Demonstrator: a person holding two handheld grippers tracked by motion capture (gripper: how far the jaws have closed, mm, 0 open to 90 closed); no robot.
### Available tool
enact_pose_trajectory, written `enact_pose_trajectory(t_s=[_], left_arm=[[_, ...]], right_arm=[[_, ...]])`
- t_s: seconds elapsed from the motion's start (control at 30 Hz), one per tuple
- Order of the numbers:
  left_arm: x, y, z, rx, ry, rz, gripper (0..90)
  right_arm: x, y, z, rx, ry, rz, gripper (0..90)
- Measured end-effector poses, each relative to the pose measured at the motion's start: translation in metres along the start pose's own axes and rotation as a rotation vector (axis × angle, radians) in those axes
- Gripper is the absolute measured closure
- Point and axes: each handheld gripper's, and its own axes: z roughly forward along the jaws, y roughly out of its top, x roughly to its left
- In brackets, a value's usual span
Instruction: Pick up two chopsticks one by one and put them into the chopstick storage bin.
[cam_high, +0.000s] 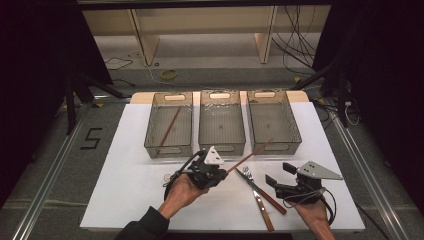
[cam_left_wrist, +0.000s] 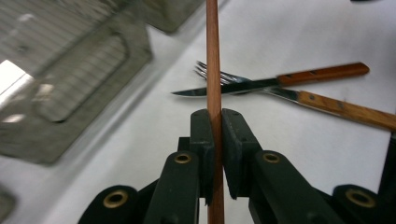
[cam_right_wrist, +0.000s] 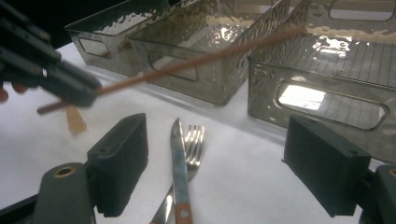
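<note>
My left gripper (cam_high: 222, 174) (cam_left_wrist: 215, 122) is shut on a long brown chopstick (cam_high: 250, 152) (cam_left_wrist: 213, 56), held near its lower end. The stick slants up towards the right-hand bin (cam_high: 295, 127). It also shows in the right gripper view as a chopstick (cam_right_wrist: 196, 60) running out of the left gripper (cam_right_wrist: 56, 77). My right gripper (cam_high: 278, 173) (cam_right_wrist: 219, 158) stands open with nothing between its jaws, just above the table. In front of it lie a wood-handled knife (cam_high: 277, 205) (cam_right_wrist: 177, 154) (cam_left_wrist: 224, 88) and a fork (cam_high: 267, 217) (cam_right_wrist: 194, 142) (cam_left_wrist: 327, 101), crossed.
Three clear bins stand in a row at the back of the white table (cam_high: 125, 190): left bin (cam_high: 150, 127), middle bin (cam_high: 202, 125) and the right one. A second chopstick (cam_high: 170, 126) lies in the left bin. Dark floor and cables surround the table.
</note>
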Motion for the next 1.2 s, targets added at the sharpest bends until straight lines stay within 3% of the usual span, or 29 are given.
enact_pose_trajectory(t_s=[0.27,0.5,1.2], left_arm=[[0.033,0.001,-0.034,-0.080,0.076,-0.063,83.2],[0.060,-0.007,-0.048,-0.110,0.128,-0.125,83.2],[0.116,-0.029,-0.087,-0.196,0.251,-0.268,83.2]], right_arm=[[0.000,0.000,0.000,0.002,0.000,0.000,22.7],[0.000,0.000,0.001,0.004,0.000,0.001,22.7],[0.000,-0.001,0.001,0.005,0.003,-0.001,22.7]])
